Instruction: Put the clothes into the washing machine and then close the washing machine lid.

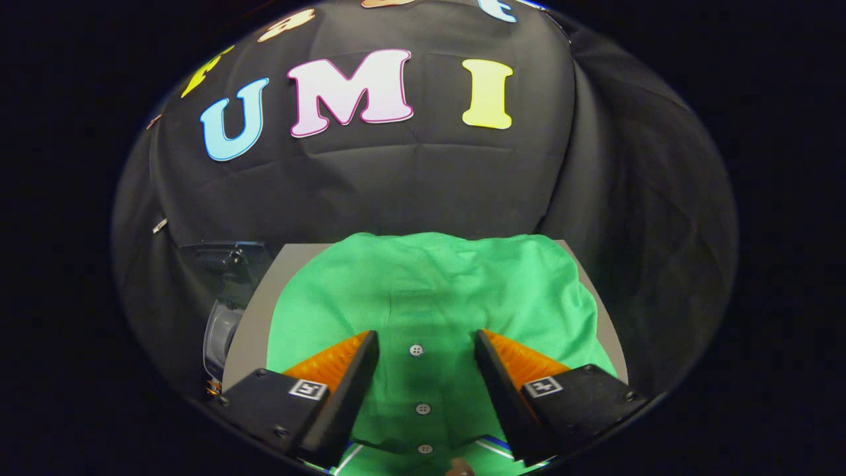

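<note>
While its fingers stand wide apart and hold nothing, the gripper [426, 340] hangs over a green shirt [429, 291] whose button placket runs between them on the table [258, 311].

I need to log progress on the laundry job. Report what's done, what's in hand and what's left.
Done: nothing that shows; the green shirt lies spread on the grey table. In hand: the gripper is open, fingers either side of the shirt's button placket, not pressing on it. Left: grasp the shirt, carry it to the machine partly seen beside the table, put it in and close the lid.
</note>
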A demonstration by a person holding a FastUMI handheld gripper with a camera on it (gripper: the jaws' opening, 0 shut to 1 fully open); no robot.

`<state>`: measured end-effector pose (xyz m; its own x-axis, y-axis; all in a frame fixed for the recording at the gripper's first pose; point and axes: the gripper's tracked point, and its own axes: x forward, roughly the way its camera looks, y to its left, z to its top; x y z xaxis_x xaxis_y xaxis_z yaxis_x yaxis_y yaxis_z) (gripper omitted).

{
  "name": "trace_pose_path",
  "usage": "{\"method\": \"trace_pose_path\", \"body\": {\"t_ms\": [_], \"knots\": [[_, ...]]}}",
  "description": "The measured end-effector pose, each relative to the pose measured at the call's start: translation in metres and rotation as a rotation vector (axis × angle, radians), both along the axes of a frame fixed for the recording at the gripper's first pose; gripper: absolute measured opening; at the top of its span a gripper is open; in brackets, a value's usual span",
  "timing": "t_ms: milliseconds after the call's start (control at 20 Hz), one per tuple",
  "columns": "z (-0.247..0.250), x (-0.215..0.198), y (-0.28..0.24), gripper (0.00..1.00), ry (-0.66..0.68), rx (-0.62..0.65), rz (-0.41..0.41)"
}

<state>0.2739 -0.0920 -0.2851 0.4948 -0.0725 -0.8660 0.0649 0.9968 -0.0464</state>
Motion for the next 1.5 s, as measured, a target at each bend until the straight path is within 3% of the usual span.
{"method": "trace_pose_path", "body": {"t_ms": [200, 300, 350, 400, 900, 1500], "knots": [[-0.003, 0.005, 0.01, 0.31, 0.038, 0.04, 0.034], [-0.002, 0.004, 0.01, 0.13, 0.031, 0.044, 0.035], [-0.002, 0.007, 0.01, 0.13, 0.019, 0.044, 0.035], [0.0, 0.005, 0.01, 0.05, 0.009, 0.051, 0.035], [0.031, 0.007, 0.012, 0.05, -0.123, 0.103, 0.01], [0.19, 0.01, 0.047, 0.05, -0.464, 0.115, 0.087]]}}
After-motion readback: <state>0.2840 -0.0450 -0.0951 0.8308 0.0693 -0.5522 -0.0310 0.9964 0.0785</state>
